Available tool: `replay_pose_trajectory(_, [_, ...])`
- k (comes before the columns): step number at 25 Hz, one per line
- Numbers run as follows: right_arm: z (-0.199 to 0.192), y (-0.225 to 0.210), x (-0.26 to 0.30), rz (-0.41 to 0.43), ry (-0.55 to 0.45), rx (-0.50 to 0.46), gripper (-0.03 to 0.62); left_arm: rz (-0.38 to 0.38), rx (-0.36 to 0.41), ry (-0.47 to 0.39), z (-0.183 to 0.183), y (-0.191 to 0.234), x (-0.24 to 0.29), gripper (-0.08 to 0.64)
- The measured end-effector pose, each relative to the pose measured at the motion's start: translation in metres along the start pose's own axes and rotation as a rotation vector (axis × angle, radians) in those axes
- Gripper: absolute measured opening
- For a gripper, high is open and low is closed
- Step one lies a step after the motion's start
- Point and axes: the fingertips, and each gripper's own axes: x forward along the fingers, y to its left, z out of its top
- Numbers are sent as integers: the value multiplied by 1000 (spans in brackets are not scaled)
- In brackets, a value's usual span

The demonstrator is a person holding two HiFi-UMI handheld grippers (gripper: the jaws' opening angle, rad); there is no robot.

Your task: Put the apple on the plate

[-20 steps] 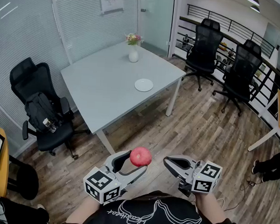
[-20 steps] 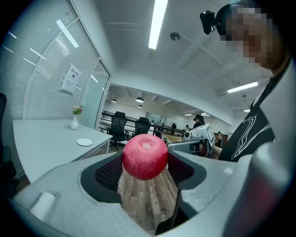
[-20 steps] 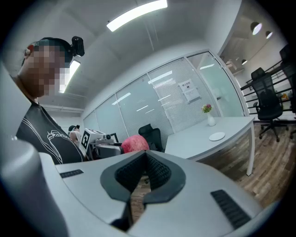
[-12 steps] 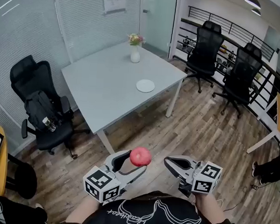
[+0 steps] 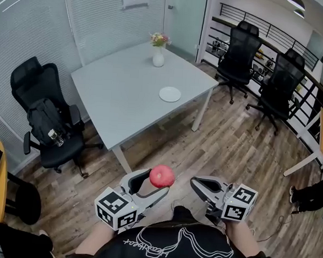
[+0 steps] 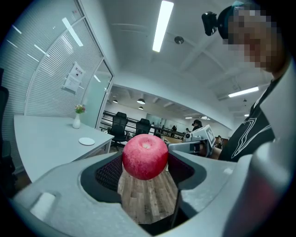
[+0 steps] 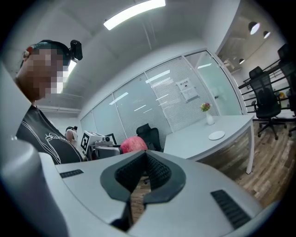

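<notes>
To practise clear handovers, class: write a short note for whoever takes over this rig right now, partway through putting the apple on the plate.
Left gripper: shut on the red apple, held in the air.
Right gripper: shut, empty.
White plate: bare, on the grey table across the floor.
Done: apple in grip.
Left: carry it to the table, set it on the plate, release.

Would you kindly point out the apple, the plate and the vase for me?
apple [image 5: 162, 176]: head view, middle of its red skin.
plate [image 5: 170, 94]: head view, bare centre of the white disc.
vase [image 5: 158, 59]: head view, its white body.
</notes>
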Motion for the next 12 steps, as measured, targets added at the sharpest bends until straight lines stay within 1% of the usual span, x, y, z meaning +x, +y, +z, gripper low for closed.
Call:
replay_pose_trajectory(6, [7,-19,7,17,-9,3,9,19,-13,-10,4,14,14,316])
replay_pose_trajectory(12, [18,-68,16,35,-20,26,9,32,-15,22,10,40,55,316])
